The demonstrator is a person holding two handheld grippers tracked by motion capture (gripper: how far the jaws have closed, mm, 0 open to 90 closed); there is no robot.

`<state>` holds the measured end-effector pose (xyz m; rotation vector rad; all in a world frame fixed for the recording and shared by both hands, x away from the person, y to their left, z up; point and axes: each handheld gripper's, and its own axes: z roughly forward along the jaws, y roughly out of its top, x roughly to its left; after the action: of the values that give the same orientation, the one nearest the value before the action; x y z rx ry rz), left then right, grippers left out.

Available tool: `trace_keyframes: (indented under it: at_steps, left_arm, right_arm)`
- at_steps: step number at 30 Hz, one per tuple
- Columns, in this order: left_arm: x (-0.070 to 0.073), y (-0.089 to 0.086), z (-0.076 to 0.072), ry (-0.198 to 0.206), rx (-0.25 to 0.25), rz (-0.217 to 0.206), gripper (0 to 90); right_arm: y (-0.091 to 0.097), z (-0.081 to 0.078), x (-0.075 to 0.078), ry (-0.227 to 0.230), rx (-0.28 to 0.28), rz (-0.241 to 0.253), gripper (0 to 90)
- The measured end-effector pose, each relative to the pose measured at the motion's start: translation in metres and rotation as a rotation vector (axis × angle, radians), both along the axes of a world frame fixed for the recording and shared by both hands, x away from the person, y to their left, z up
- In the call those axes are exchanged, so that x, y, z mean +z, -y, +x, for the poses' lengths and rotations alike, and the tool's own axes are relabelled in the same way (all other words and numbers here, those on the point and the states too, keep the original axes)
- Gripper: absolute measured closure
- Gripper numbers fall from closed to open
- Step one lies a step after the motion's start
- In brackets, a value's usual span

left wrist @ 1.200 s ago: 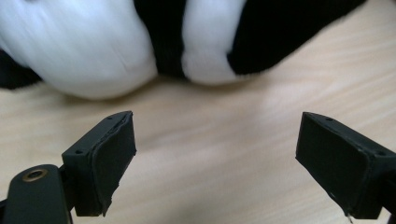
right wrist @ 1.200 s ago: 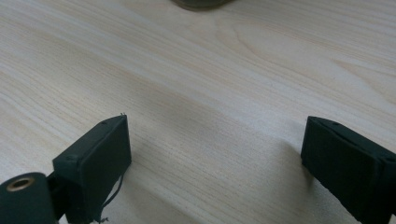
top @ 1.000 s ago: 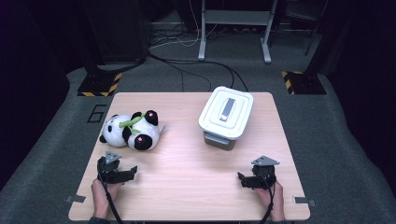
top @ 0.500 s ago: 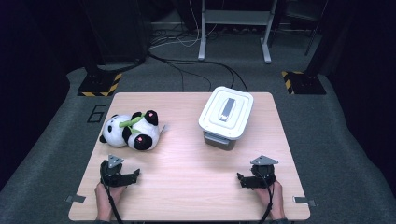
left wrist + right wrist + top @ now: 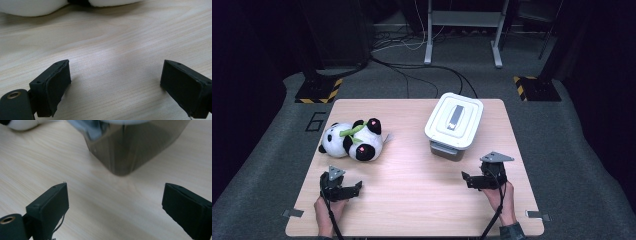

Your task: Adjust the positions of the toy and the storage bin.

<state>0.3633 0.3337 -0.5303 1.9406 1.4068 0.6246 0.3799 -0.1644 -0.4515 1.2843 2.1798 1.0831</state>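
The lidded storage box (image 5: 454, 125) is sitting on the far right of the wooden table (image 5: 412, 185), near the right gripper (image 5: 472, 180), whose jaws are standing wide with nothing between them; it is probably rigid, light and smooth-walled — the grey lid handle (image 5: 455, 117) or a side latch looks the surest hold. Far left, the plush panda (image 5: 352, 141) is lying soft and compressible — the left gripper (image 5: 354, 189), equally wide and empty, is resting near it.
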Motion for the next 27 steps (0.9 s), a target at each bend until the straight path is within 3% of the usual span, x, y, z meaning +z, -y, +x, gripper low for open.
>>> trace_keyframes:
  at_steps: [1,5,8,10,15,16,27]
  left_arm:
    - [0.0,0.0,0.0,0.0,0.0,0.0,9.1]
    - [0.0,0.0,0.0,0.0,-0.001,-0.002,9.1]
    - [0.0,0.001,-0.001,0.005,0.0,0.007,9.1]
    - [0.0,0.001,-0.001,0.008,-0.003,0.013,9.1]
    - [0.0,0.001,-0.001,0.006,-0.008,0.005,9.7]
    - [0.0,0.0,-0.001,0.005,-0.011,0.002,10.4]
    - [0.0,0.0,0.0,0.008,-0.012,-0.006,11.2]
  right_arm:
    - [0.0,0.0,0.0,0.0,0.0,0.0,6.1]
    - [-0.013,0.011,0.03,0.045,0.017,-0.014,6.2]
    - [-0.019,0.016,0.04,0.057,0.022,-0.013,6.4]
    - [-0.027,0.027,0.052,0.058,0.036,-0.006,6.4]
    - [-0.036,0.045,0.061,0.046,0.039,0.002,2.8]
    - [-0.04,0.055,0.064,0.04,0.019,0.005,0.0]
    - [-0.061,0.107,0.067,-0.027,-0.015,-0.026,2.0]
